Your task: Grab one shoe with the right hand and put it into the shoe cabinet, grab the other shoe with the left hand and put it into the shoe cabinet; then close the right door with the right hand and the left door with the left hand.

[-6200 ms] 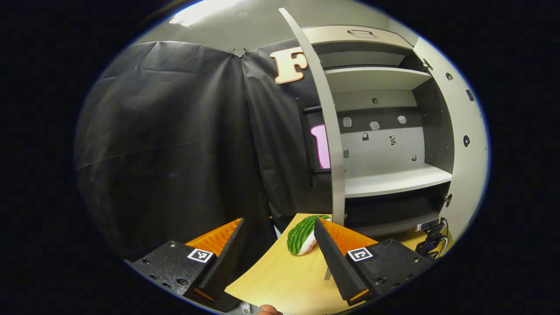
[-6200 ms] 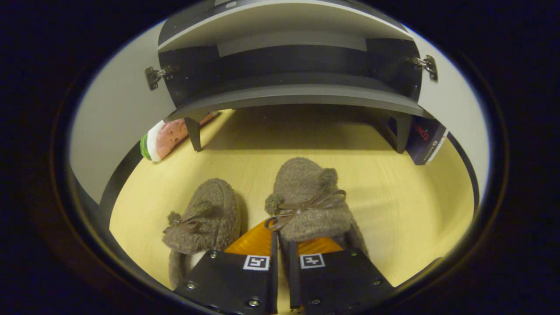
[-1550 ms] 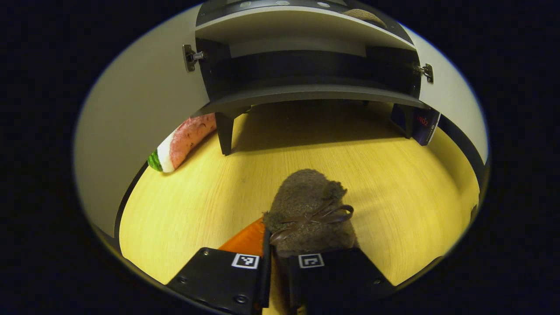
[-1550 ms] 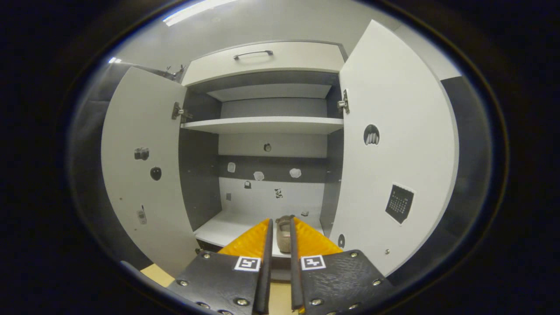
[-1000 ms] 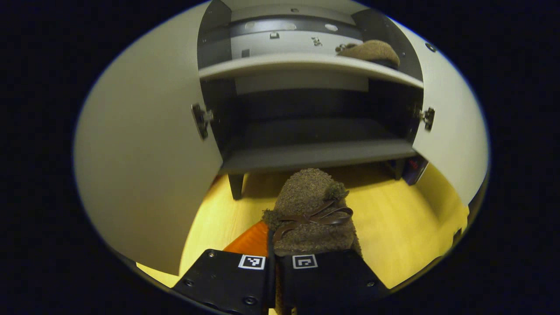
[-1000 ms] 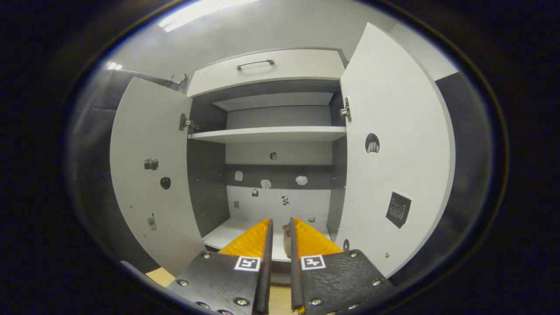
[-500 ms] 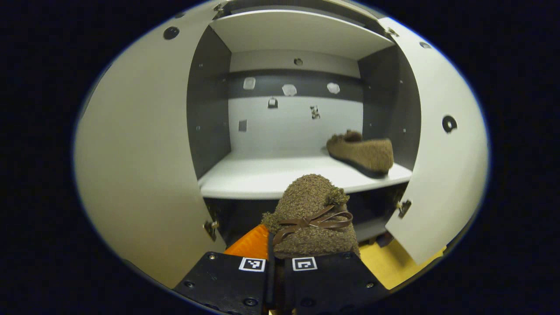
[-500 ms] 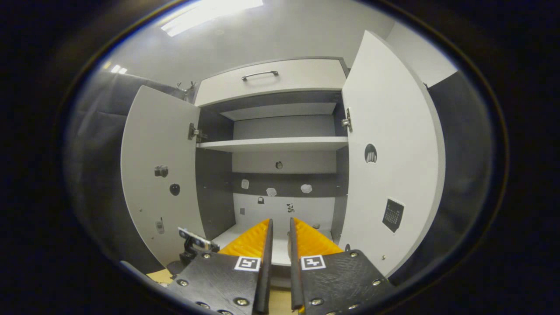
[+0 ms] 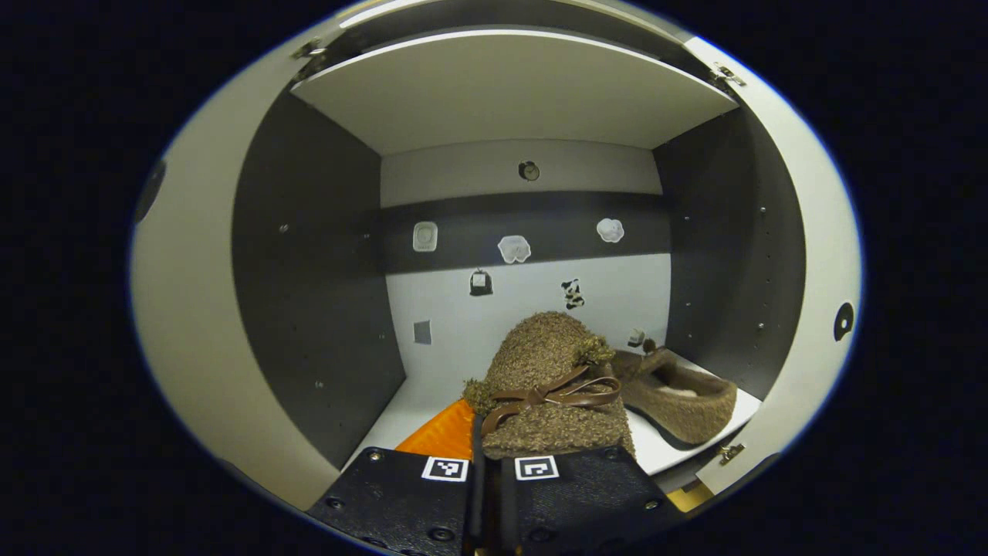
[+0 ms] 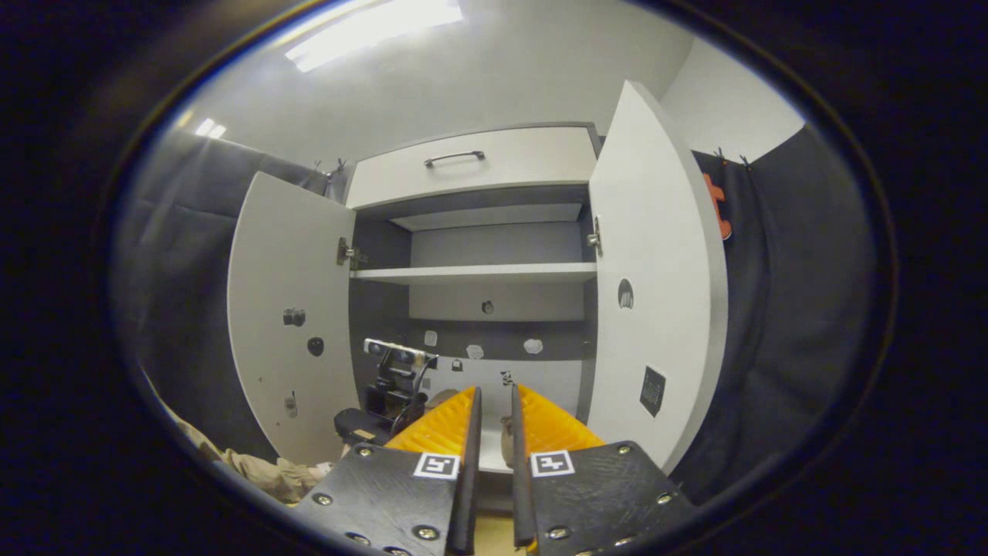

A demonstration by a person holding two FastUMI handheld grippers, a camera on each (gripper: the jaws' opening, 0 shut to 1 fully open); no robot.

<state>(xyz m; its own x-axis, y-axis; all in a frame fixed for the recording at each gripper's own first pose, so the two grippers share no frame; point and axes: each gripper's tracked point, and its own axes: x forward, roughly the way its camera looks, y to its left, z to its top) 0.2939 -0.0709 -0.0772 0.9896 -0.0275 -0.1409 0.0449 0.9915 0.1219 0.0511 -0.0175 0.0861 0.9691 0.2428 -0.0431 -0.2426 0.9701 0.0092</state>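
My left gripper (image 9: 491, 432) is shut on a brown fuzzy slipper with a bow (image 9: 548, 363) and holds it inside the shoe cabinet, just above the white shelf (image 9: 417, 405). The other brown slipper (image 9: 683, 394) lies on that shelf to the right, against the dark side wall. In the right gripper view, my right gripper (image 10: 492, 405) hangs back from the cabinet (image 10: 494, 272), its fingers close together with nothing between them. Both doors, left (image 10: 289, 309) and right (image 10: 656, 309), stand wide open. The left gripper (image 10: 394, 386) shows there, reaching into the cabinet.
A higher shelf (image 9: 502, 85) roofs the compartment close above the held slipper. A closed drawer with a handle (image 10: 455, 158) tops the cabinet. A person's sleeve (image 10: 255, 467) shows low on the left. Black cloth hangs on both sides.
The left gripper has carried its slipper forward and up, from in front of the cabinet into the compartment. The right gripper has drawn farther back and turned slightly.
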